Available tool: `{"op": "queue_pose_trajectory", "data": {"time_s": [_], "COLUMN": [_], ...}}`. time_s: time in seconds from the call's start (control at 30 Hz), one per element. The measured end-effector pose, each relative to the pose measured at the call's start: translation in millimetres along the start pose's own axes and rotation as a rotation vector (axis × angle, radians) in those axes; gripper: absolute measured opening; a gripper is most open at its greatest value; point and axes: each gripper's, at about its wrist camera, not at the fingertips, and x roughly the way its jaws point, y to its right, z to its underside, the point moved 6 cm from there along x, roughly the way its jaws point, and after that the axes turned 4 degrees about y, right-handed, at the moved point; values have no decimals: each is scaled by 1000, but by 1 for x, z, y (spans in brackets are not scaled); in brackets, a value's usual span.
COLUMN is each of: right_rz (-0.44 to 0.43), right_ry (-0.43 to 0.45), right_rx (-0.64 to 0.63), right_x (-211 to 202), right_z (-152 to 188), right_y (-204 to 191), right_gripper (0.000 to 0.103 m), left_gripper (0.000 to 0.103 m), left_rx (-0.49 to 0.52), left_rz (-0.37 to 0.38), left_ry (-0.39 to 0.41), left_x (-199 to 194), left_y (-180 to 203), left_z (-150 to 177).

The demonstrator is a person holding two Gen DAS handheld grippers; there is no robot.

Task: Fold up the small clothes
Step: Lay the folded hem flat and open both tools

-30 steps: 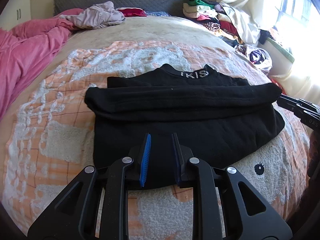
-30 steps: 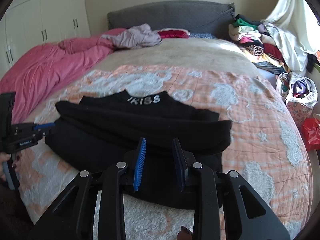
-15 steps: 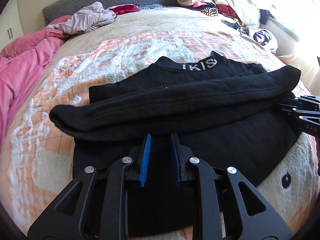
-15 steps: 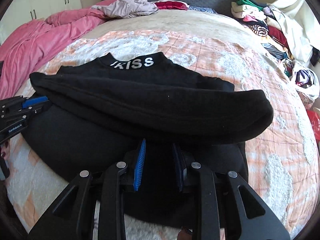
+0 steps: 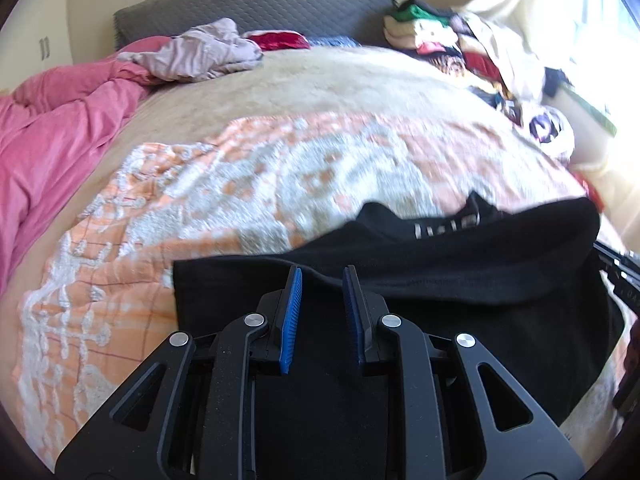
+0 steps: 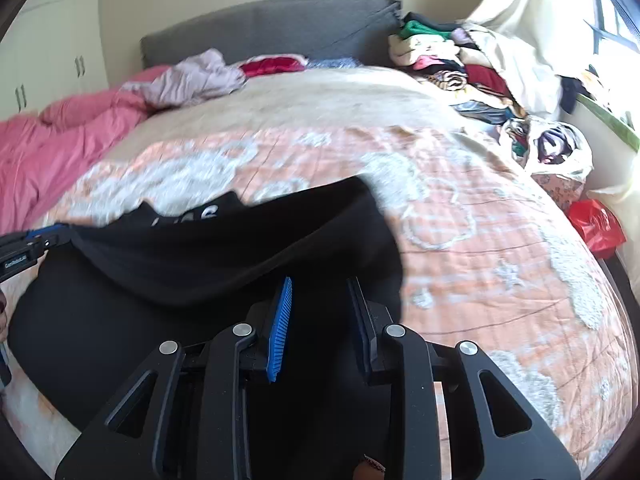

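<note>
A black top (image 5: 480,272) lies on the orange and white blanket (image 5: 240,184), its collar with white letters (image 5: 444,226) pointing to the headboard. Its sleeves lie folded across the chest as a thick roll (image 6: 224,248). My left gripper (image 5: 320,270) is shut on the black cloth at the top's left side. It also shows at the left edge of the right wrist view, left gripper (image 6: 44,236). My right gripper (image 6: 319,280) holds black cloth at the right side, and its jaws are opening slightly with the cloth still between them. The letters are partly hidden by the roll.
A pink quilt (image 5: 60,128) lies along the left of the bed. A lilac garment (image 5: 200,52) sits by the grey headboard (image 5: 260,4). Piled clothes (image 5: 440,40) fill the back right corner. A red bag (image 6: 596,224) lies beyond the bed's right edge.
Both grippers have moved forward over the top towards the collar with black cloth between their fingers. The roll now covers part of the white letters.
</note>
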Motion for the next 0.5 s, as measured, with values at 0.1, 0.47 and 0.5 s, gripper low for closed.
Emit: {"op": "queue_pose_trajectory", "data": {"time_s": [0.1, 0.47, 0.5], "right_rz": [20, -60, -64], "right_ry": [13, -113, -115], "right_rx": [38, 160, 156], "right_x": [-4, 21, 22], "right_z": [-4, 17, 18], "right_y": [18, 38, 33], "right_gripper": [32, 48, 48], "left_gripper": [15, 15, 15], "left_rx": [-55, -264, -278], "left_rz": [-7, 14, 36], "left_ry": [32, -74, -93], "left_x": [-13, -5, 0], "left_y": [-19, -88, -88], "left_z": [-5, 36, 40]}}
